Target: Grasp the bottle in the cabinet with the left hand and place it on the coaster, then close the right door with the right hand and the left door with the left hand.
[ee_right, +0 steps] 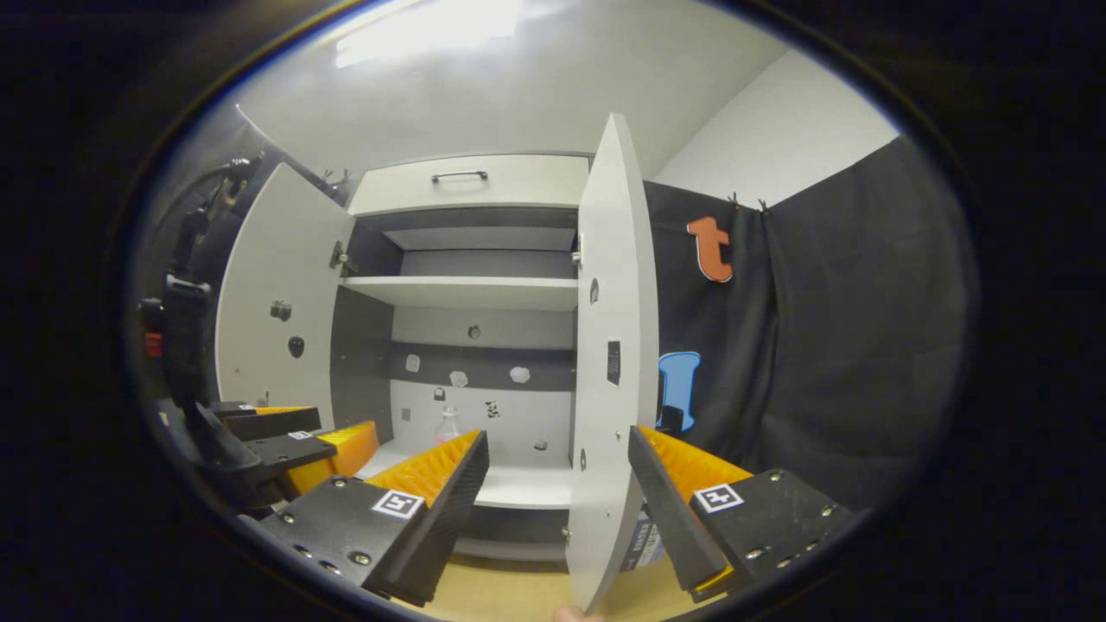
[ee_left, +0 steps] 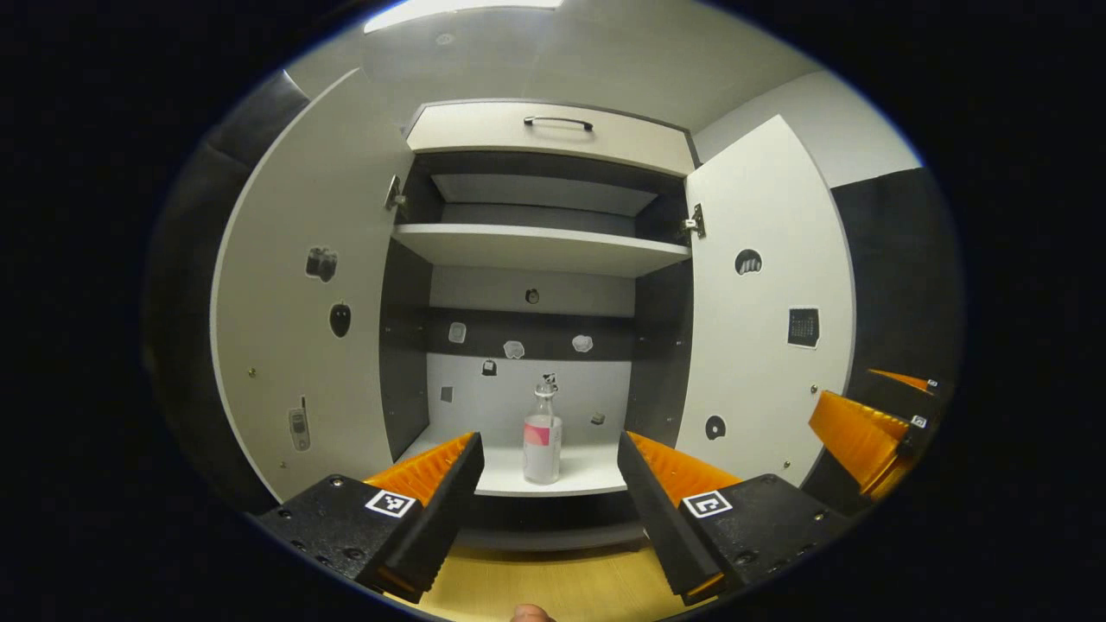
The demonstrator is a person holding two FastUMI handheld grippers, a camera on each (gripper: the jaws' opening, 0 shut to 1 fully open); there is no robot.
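A clear bottle (ee_left: 542,441) with a pink label and a small cap stands upright on the cabinet's lower shelf (ee_left: 587,475), near its front. My left gripper (ee_left: 549,445) is open and short of the shelf, with the bottle framed between its fingers but farther off. Both doors are swung open: the left door (ee_left: 302,285) and the right door (ee_left: 760,294). In the right gripper view, my right gripper (ee_right: 557,441) is open, and the right door (ee_right: 605,345) stands edge-on between its fingers without touching them. The bottle's top (ee_right: 447,425) peeks over one finger. The left gripper (ee_right: 294,441) shows at the left.
A wooden surface (ee_left: 553,587) lies below the cabinet. An empty upper shelf (ee_left: 536,246) and a top panel with a handle (ee_left: 557,123) sit above. Small stickers dot the doors and back wall. The right gripper (ee_left: 864,432) hangs at the right, beside the black cloth wall (ee_right: 821,363).
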